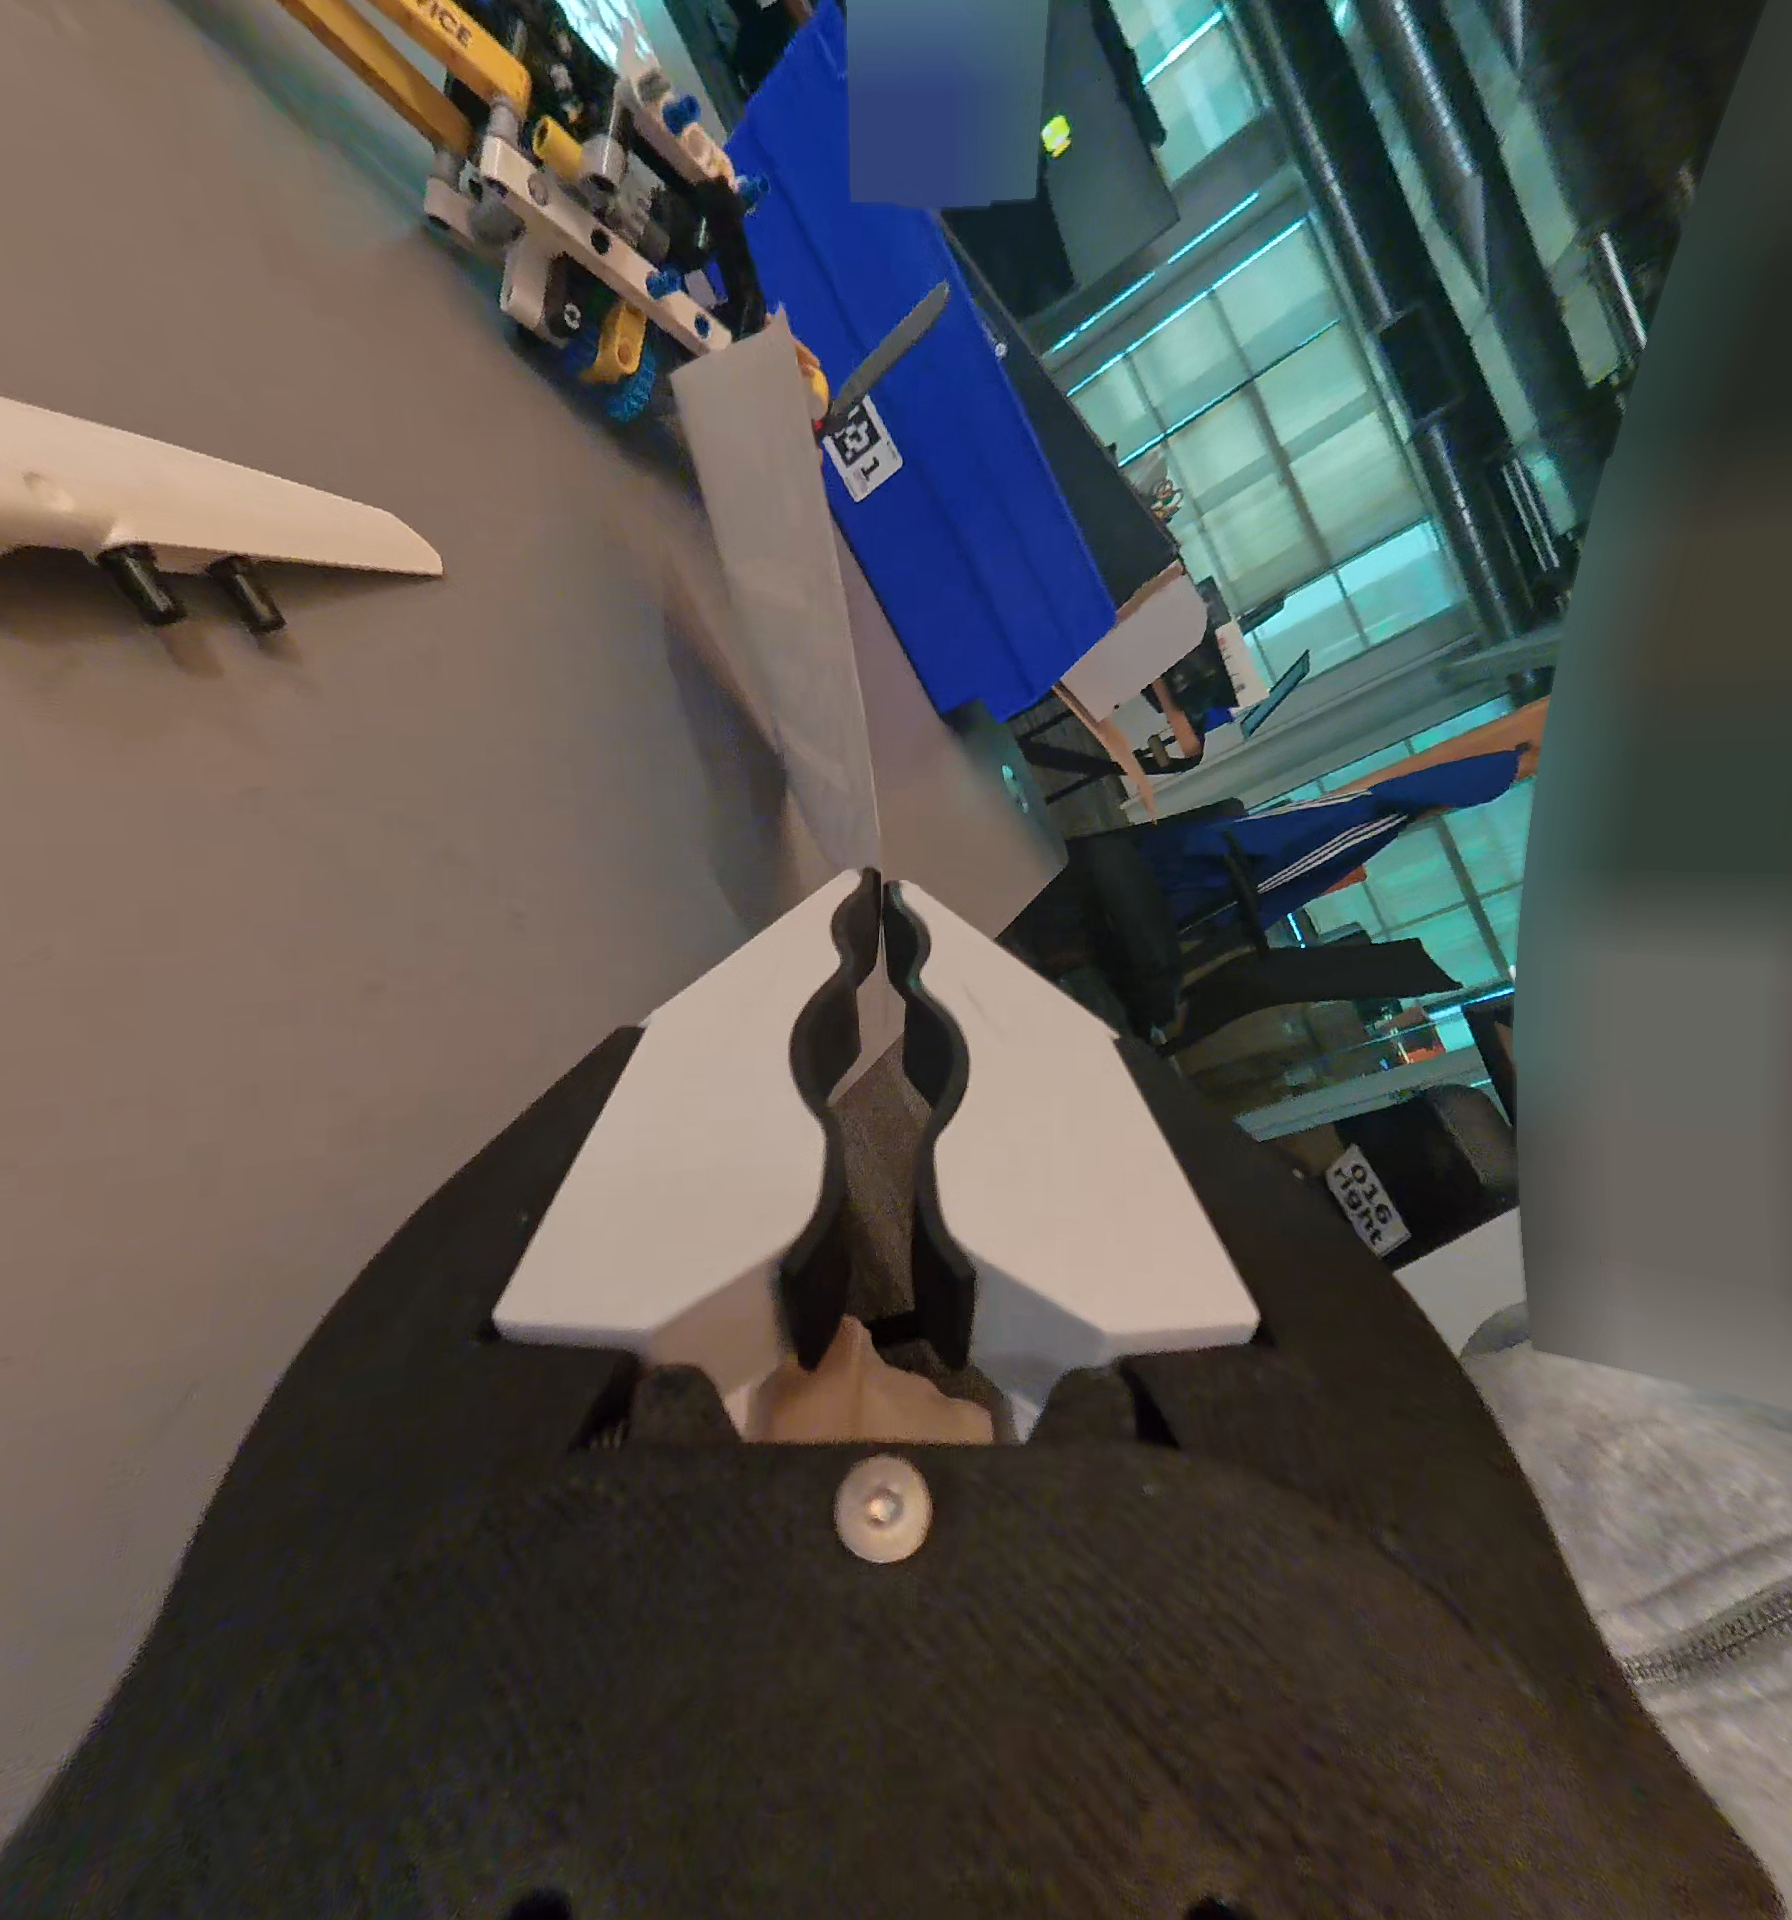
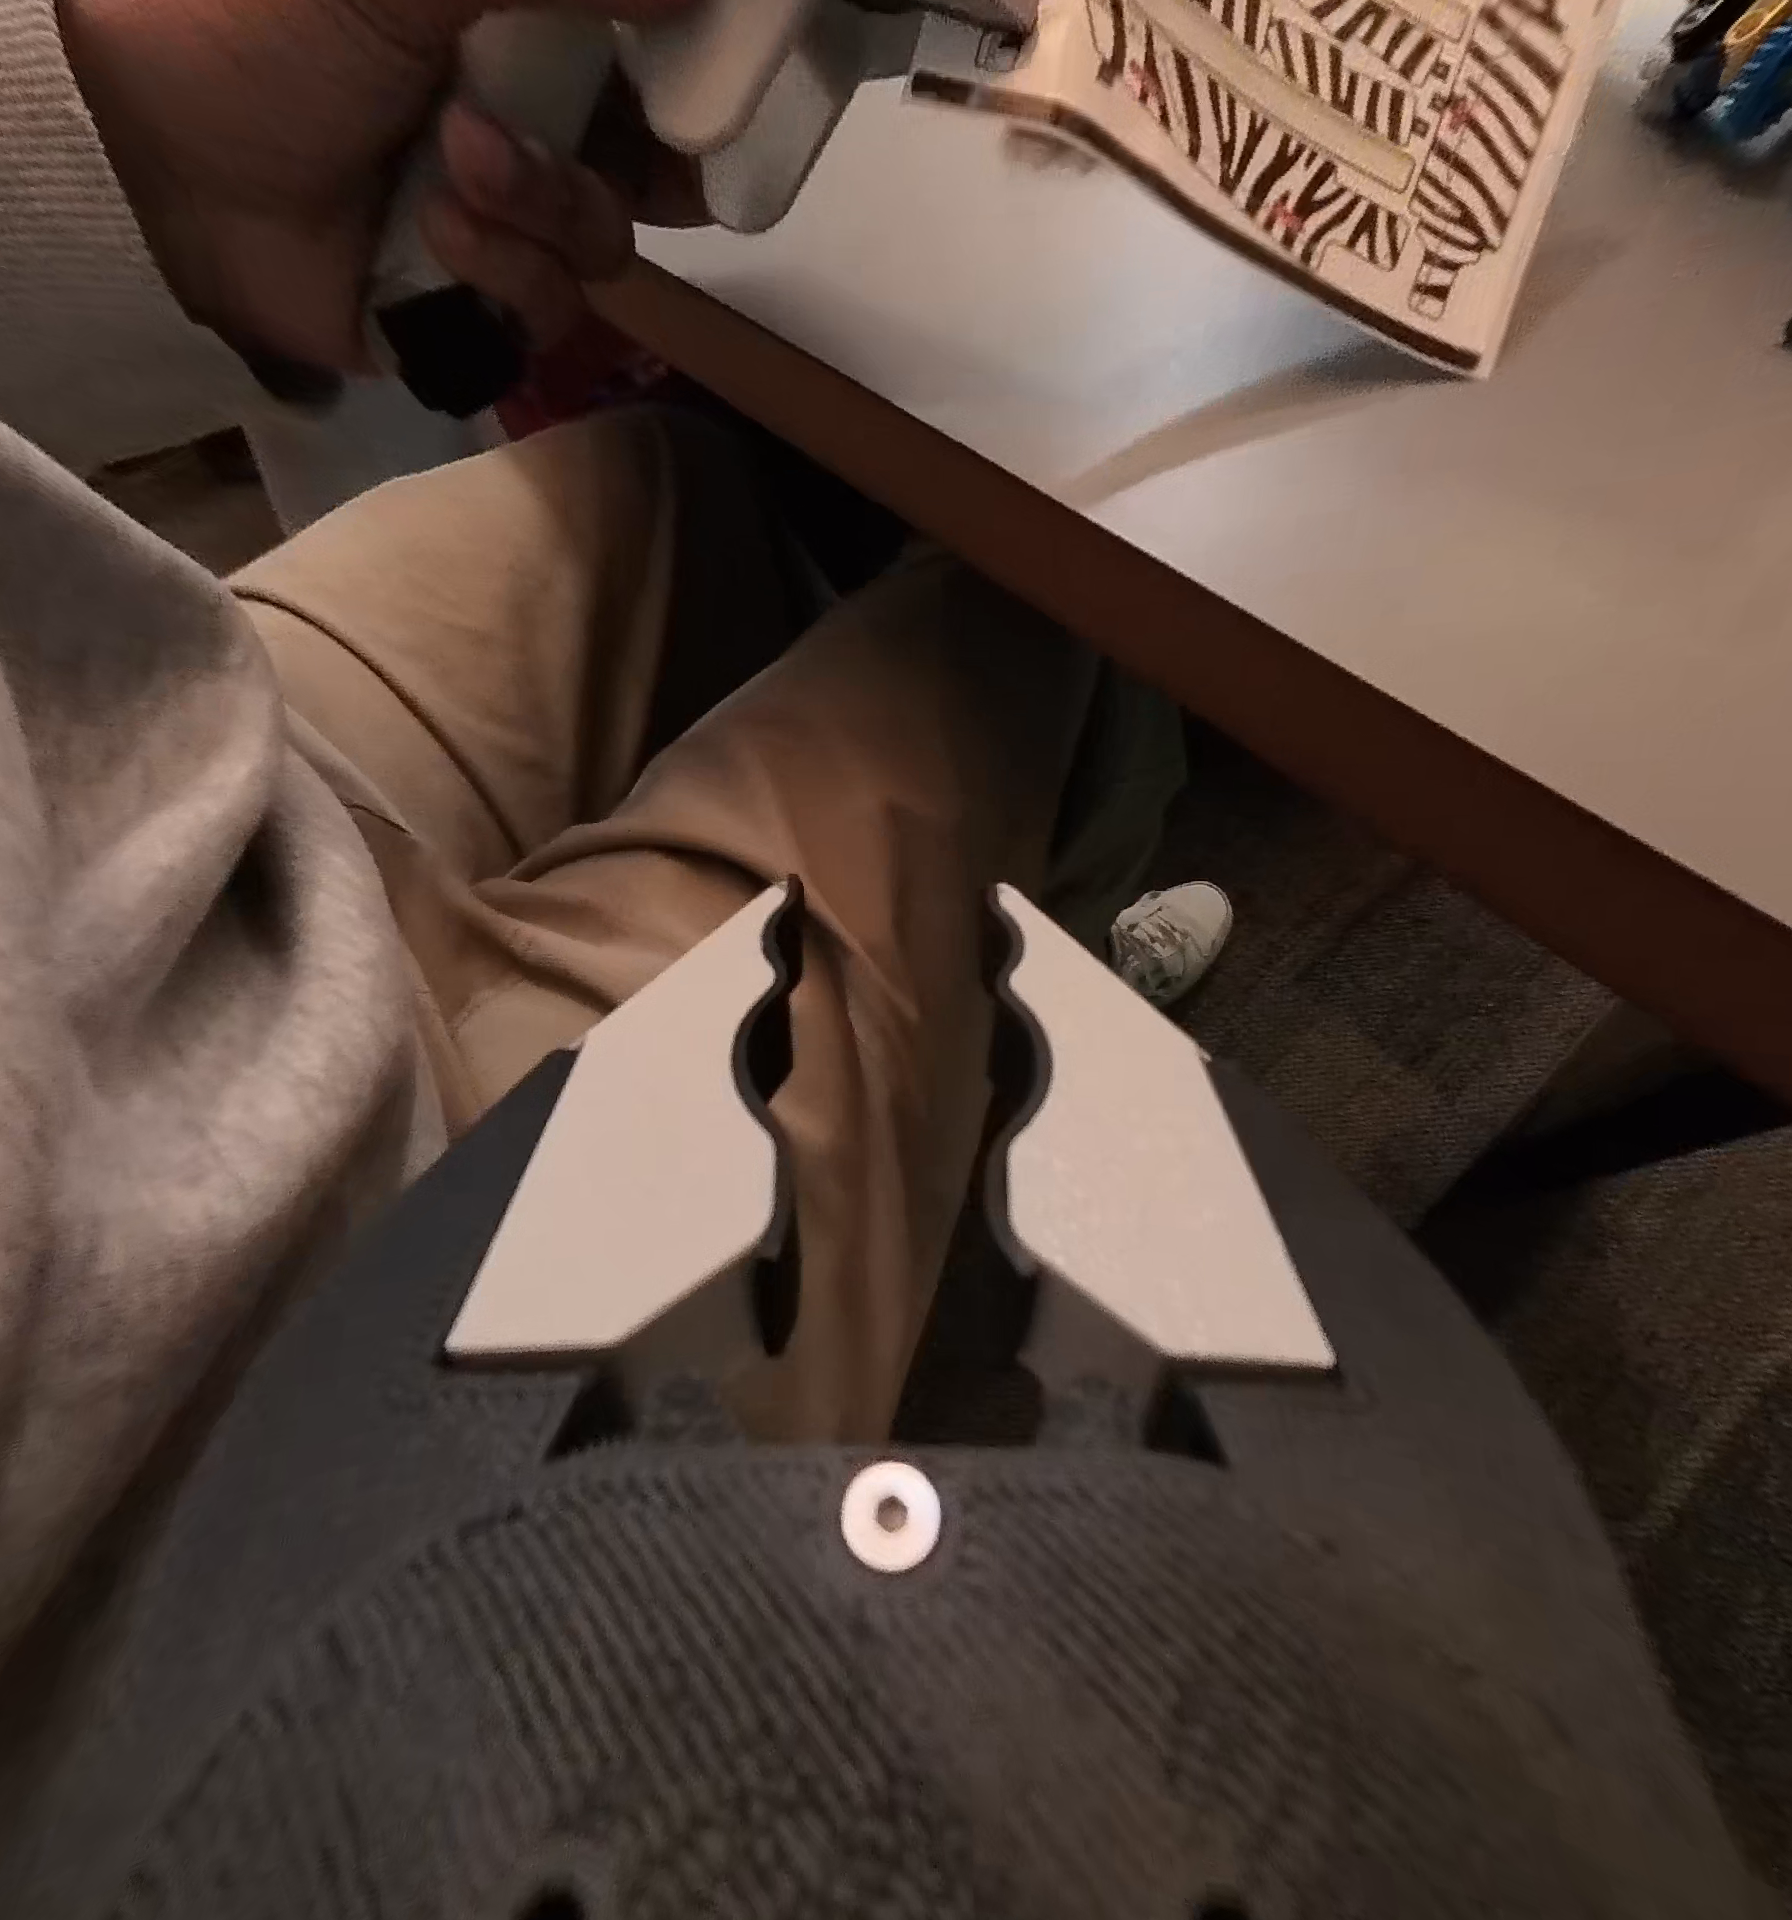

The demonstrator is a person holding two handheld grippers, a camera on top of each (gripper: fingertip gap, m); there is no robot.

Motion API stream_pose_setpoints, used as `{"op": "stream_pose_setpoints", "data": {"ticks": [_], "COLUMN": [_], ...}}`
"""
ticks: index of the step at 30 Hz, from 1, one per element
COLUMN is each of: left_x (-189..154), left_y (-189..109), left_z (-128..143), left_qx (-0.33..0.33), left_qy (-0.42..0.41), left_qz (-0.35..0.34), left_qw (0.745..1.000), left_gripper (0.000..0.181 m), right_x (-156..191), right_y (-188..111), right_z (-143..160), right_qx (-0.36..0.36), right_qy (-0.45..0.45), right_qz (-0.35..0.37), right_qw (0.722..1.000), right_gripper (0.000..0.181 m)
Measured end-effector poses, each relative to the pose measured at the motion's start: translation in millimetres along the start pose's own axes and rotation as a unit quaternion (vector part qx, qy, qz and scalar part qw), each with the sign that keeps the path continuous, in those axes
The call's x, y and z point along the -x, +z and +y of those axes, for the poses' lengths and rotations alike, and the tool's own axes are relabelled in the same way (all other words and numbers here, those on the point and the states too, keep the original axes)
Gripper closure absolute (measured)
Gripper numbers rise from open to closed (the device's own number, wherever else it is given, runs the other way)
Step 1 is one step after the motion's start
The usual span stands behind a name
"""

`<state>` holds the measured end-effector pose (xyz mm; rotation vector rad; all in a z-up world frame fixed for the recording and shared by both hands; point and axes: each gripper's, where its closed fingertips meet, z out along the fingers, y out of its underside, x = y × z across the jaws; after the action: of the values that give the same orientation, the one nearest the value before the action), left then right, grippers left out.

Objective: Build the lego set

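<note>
Left wrist view: grey counter (image 1: 248,935), filling the left half of the frame. Left tool (image 1: 881,883), lower centre, tips pinched together on a thin grey sheet (image 1: 778,582) that runs up the middle. Partly built lego model (image 1: 580,208), upper centre, on the counter. White lego wing piece (image 1: 165,499) with two black pegs, left edge.

Right wrist view: right tool (image 2: 892,914), centre, fingers apart and holding nothing, over tan trousers (image 2: 663,675) below the counter edge. Zebra-striped booklet (image 2: 1339,156), top right.

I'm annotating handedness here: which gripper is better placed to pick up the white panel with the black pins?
Left, probably. The left gripper is over the table near the white panel, though shut on a paper sheet. The right gripper hangs open below the table edge.
</note>
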<state>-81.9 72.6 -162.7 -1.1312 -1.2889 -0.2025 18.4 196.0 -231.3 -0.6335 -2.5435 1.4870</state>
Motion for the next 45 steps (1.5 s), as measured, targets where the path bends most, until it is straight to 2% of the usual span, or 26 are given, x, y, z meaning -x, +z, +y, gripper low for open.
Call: {"op": "stream_pose_setpoints", "data": {"ticks": [1,8,14,22,34,45], "left_x": [-0.6,-6.8,-11.7,-17.2,-15.1,-13.9], "left_y": [-1.3,-1.5,5.8,9.1,6.7,11.5], "left_z": [-1.8,-5.5,2.6,-2.0,-4.7,-1.3], "left_qx": [-0.005,-0.016,0.005,-0.012,-0.021,-0.003], "left_qy": [0.001,0.011,0.024,0.012,0.007,0.012], "left_qz": [0.002,0.019,0.028,0.05,0.052,0.044], "left_qw": [1.0,1.0,0.999,0.999,0.998,0.999], "left_gripper": [0.181,0.181,0.181,0.181,0.181,0.181], "right_x": [0.5,-1.1,-7.9,-10.5,-6.8,-5.8], "right_y": [0.9,1.1,1.3,3.2,6.1,6.7], "right_z": [0.9,6.0,17.8,25.3,26.9,26.8], "right_qx": [0.001,0.009,0.028,0.038,0.044,0.043], "right_qy": [0.002,0.006,0.013,0.03,0.026,0.027], "right_qz": [-0.003,-0.004,0.003,-0.002,-0.008,-0.011], "right_qw": [1.0,1.0,1.0,0.999,0.999,0.999], "right_gripper": [0.148,0.148,0.147,0.144,0.139,0.137]}}
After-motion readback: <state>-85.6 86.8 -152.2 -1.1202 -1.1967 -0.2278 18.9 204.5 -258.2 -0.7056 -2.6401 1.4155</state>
